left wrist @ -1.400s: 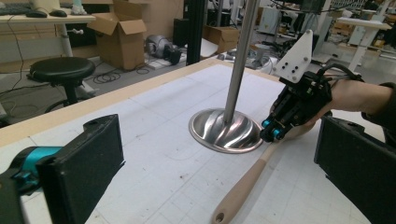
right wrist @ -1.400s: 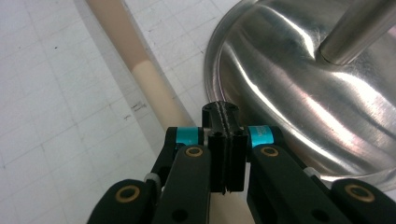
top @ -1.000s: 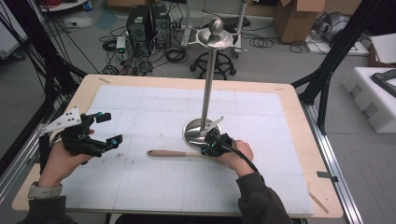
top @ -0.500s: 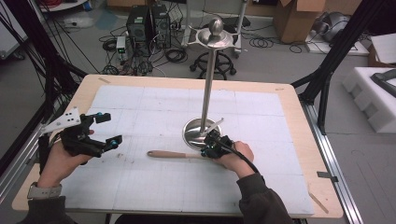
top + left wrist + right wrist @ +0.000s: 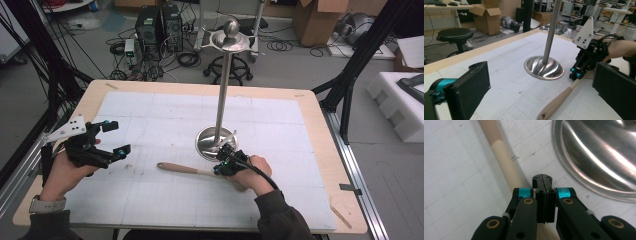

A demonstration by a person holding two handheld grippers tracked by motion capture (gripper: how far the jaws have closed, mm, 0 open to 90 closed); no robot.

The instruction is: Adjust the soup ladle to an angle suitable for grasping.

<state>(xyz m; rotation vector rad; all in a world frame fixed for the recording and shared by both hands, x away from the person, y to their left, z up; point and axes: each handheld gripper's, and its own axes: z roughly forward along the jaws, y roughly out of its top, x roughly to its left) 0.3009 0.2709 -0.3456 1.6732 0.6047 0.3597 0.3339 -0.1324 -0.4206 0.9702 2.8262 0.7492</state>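
Observation:
A wooden utensil's handle [image 5: 182, 169] lies flat on the white mat, in front of a steel stand [image 5: 216, 142] with a round base and a tall pole. My right gripper [image 5: 223, 163] is shut, its tips low over the handle's right part beside the base. In the right gripper view the jaws [image 5: 542, 180] press together with nothing between them, the handle [image 5: 504, 157] runs under them, and the base [image 5: 599, 152] lies to the right. My left gripper [image 5: 117, 138] is open at the table's left, holding nothing. The left gripper [image 5: 541, 91] faces the stand [image 5: 544, 68], the handle [image 5: 556, 103] and the right gripper [image 5: 576, 73].
The white gridded mat [image 5: 165, 120] covers most of the wooden table [image 5: 320, 125]. The stand's pole [image 5: 222, 85] rises high and ends in a dish with a ball [image 5: 231, 35]. Black frame struts, cables and boxes stand beyond the table.

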